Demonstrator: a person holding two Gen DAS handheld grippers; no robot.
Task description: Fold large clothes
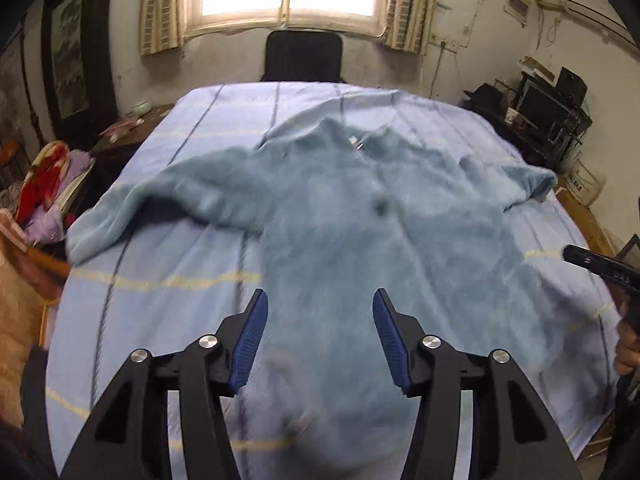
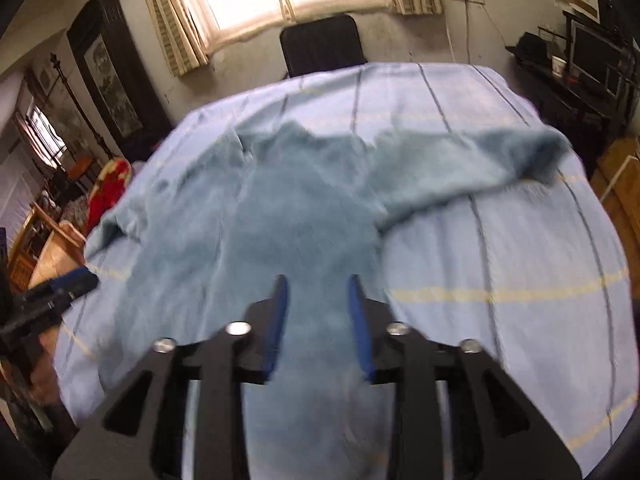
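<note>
Here, a fuzzy blue garment (image 1: pixel 360 216) lies spread flat, sleeves out, on the striped sheet (image 1: pixel 168 280) covering the tabletop, no fold yet made, while the left claw (image 1: pixel 318 312) and right claw (image 2: pixel 318 300) hover near its hem, jaws parted and empty.

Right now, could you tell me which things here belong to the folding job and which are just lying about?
For the job: blue fleece top, striped sheet, left gripper, right gripper.
Lying about: black chair, red blanket, shelf of clutter.
</note>
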